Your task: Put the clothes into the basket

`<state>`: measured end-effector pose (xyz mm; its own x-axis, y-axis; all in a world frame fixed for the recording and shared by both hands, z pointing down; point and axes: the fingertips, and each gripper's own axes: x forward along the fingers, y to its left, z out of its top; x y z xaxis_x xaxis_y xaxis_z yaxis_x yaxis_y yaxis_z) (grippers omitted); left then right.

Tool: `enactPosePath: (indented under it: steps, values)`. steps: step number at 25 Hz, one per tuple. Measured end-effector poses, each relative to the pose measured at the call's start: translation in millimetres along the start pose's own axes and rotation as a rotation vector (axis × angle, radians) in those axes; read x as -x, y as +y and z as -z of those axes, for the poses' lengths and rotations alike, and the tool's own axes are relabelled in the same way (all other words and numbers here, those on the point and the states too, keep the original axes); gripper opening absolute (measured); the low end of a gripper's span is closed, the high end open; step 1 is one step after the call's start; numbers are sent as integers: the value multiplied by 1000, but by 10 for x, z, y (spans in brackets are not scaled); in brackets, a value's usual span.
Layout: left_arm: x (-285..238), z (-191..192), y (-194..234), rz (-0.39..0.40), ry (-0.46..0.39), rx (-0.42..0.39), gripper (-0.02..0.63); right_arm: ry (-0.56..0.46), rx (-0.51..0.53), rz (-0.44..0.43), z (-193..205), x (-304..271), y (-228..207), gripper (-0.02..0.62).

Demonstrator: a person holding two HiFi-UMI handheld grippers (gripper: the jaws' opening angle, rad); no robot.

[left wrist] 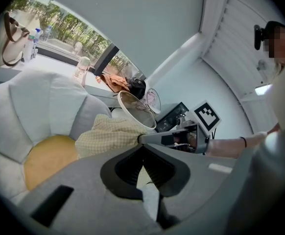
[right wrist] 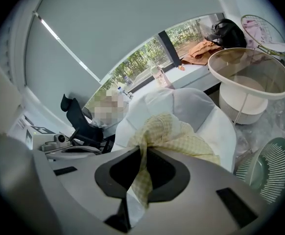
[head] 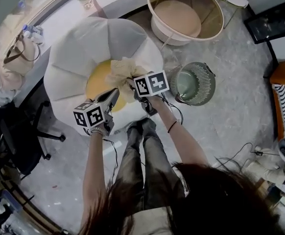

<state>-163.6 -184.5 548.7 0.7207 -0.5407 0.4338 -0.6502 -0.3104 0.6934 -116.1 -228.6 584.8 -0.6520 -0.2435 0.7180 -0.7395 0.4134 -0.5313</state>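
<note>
Held up betw. both tools, the pale-yellow checked cloth [head: 123,72] is bunched over the yellow seat centre [head: 96,84] of the white petal-shaped padded chair [head: 79,48]. The big round cream basket [head: 222,18] w/ tan rim stands past the chair's far-right edge, well apart from the cloth, w/ a strip of grey floor [head: 230,126] betw. them. The green slatted basket [head: 203,92] sits just right of the right tool [head: 132,83], near the chair's rim. A black office chair [head: 15,131] crowds the left side.

Both forearms reach fwd, w/ the tools angled fwd & down, the right one steeper. The left tool [head: 114,93] is pressed together on the cloth's near-left edge. The right tool pinches a fold, fabric running down thru its jaws. The tips are near each other but apart.
</note>
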Motion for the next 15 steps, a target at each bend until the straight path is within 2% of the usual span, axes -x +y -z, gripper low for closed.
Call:
enactPosePath:
  steps: [7,15]
  values:
    - [93,-211,-212,26,-6,-26,11,-36,3,7,-192,226,169,40]
    - [303,-245,-407,51,-10,-66,11,-99,-21,10,-297,443,324,40]
